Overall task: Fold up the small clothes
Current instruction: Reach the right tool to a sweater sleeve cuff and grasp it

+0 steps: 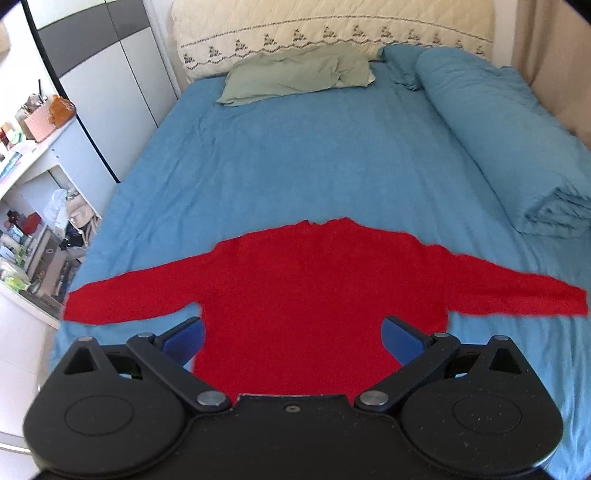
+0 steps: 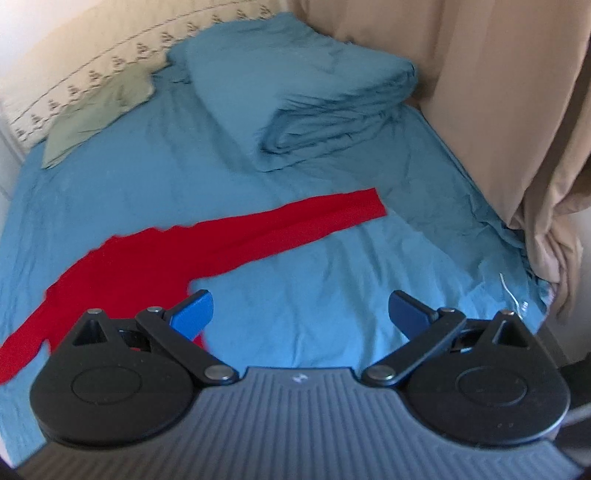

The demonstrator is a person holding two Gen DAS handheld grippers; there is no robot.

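Left wrist view
Left gripper (image 1: 291, 338): jaws are spread wide, with nothing held between the blue pads (image 1: 400, 338); it is seen above the sweater's lower body.
Sweater (image 1: 317, 280): a red long-sleeved garment is laid flat on the sheet (image 1: 295, 155) near the foot of the bed, both sleeves stretched out sideways, neck toward the headboard (image 1: 332, 29).
Pillow (image 1: 295, 74): a pale green pillow is seen at the head of the bed, against the headboard.
Duvet (image 1: 509, 136): a rolled blue duvet is laid along the bed's right side, well apart from the sweater body; the sleeve end is near its lower end.
Desk (image 1: 33, 147): a cluttered white desk is seen beside the bed on the left.

Right wrist view
Right gripper (image 2: 301, 314): jaws are parted wide and empty; bare sheet (image 2: 332, 280) is seen between them, with one pad (image 2: 194, 314) at the sweater's edge.
Sweater (image 2: 155, 258): the body is seen at lower left, one sleeve extended toward the duvet (image 2: 303, 92).
Curtain (image 2: 517, 110): a beige curtain is hung along the bed's right edge.
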